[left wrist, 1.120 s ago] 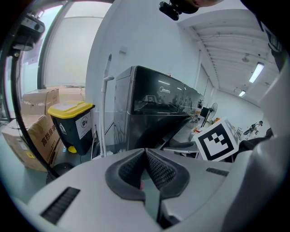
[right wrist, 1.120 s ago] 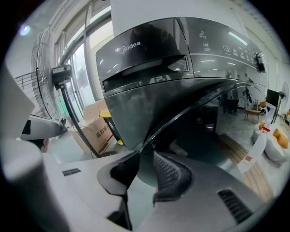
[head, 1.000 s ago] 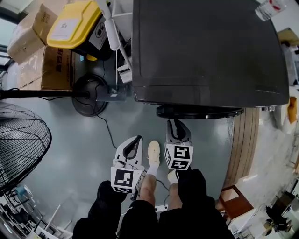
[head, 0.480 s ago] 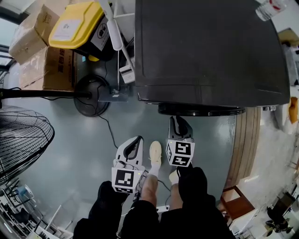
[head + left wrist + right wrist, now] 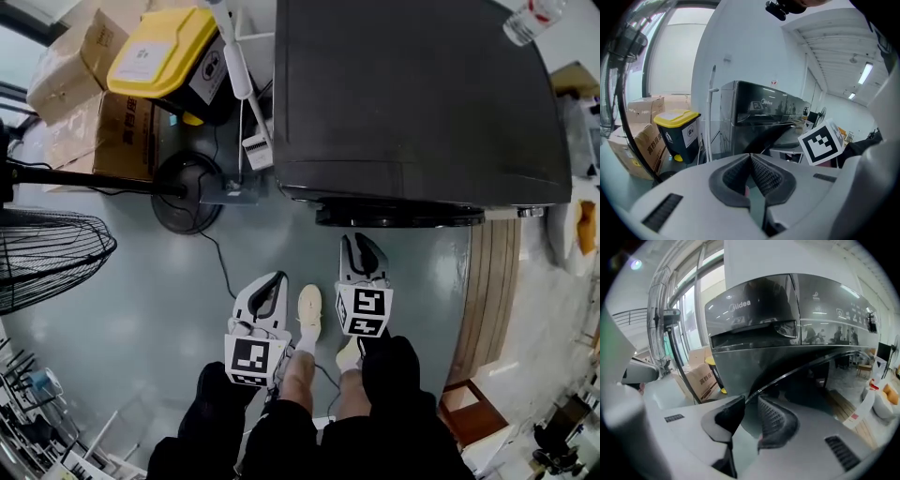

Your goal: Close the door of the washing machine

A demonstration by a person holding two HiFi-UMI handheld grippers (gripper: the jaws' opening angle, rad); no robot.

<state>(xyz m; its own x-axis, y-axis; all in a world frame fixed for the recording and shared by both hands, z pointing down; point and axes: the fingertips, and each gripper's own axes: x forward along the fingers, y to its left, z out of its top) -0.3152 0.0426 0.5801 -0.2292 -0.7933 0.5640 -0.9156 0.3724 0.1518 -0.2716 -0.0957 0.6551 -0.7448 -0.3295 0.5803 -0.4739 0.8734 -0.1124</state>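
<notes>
The dark grey washing machine (image 5: 422,94) fills the top of the head view. Its round door (image 5: 403,217) shows as a shallow dark bulge under the front edge. My right gripper (image 5: 362,246) points at that door from just in front. In the right gripper view the door's glossy rim (image 5: 801,371) arcs up and to the right from the narrow gap between the right gripper's (image 5: 751,404) tips. Those jaws are opening, and the pads do not visibly press on the rim. My left gripper (image 5: 270,286) hangs lower and to the left, its jaws (image 5: 750,157) shut on nothing.
Left of the machine stand a yellow-lidded bin (image 5: 155,52), cardboard boxes (image 5: 98,122) and a round stand base (image 5: 187,192) with a cable. A wire fan guard (image 5: 47,262) sits at the far left. A wooden strip (image 5: 492,281) runs along the right. The person's shoe (image 5: 308,309) is between the grippers.
The door's bulge shows less far out from the machine's front than a second ago. The right gripper has lifted a little beside it. The left gripper has stayed put.
</notes>
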